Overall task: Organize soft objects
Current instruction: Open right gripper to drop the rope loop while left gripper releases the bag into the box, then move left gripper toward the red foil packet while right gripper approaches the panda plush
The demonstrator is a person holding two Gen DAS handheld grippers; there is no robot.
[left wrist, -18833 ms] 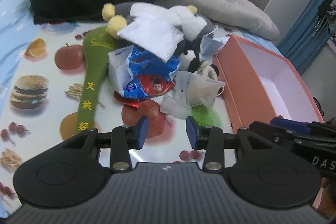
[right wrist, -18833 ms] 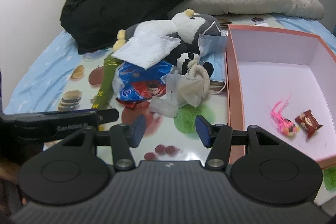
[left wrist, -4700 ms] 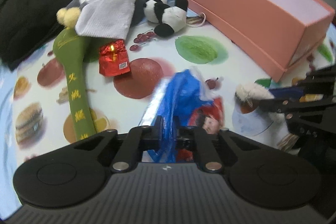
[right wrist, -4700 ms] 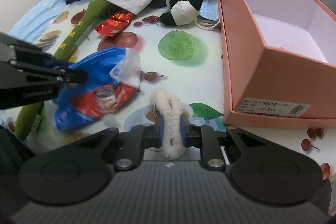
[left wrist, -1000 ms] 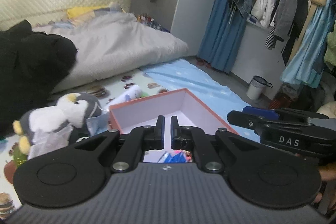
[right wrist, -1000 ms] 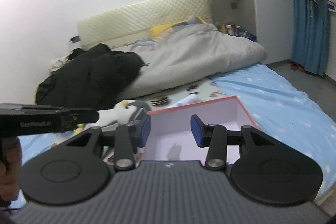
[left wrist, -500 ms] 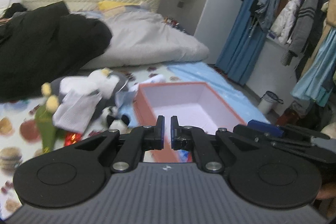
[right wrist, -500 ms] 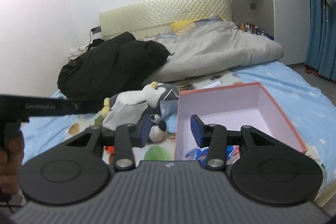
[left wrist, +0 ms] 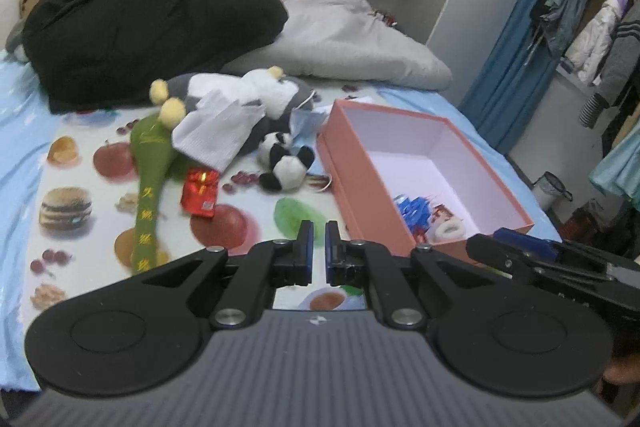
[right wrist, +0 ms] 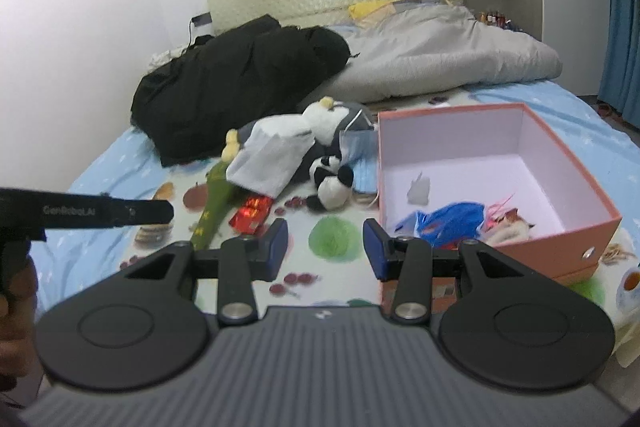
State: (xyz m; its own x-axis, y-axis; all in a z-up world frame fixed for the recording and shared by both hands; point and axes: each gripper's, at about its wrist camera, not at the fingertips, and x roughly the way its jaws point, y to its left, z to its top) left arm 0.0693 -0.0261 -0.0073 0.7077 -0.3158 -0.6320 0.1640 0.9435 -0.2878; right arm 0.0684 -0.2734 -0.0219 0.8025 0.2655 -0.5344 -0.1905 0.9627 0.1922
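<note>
Both are carrying nothing: the left hand-held gripper [left wrist: 316, 247] is sitting closed, the right hand-held gripper [right wrist: 325, 247] half-open. The panda [left wrist: 285, 163] is lying just left of the box [left wrist: 360, 179]; likely light and squashy, best pinched across its body.

Open box [right wrist: 560, 163] stands on the mat [left wrist: 80, 259] at 3 o'clock of the pile. In it, near end: plastic bag [right wrist: 452, 221] and fluffy item [right wrist: 508, 233]. Panda toy [left wrist: 284, 163] lies just left of the box; foil packet [left wrist: 200, 187] at its 9 o'clock; long pouch [left wrist: 150, 183] beyond that.
</note>
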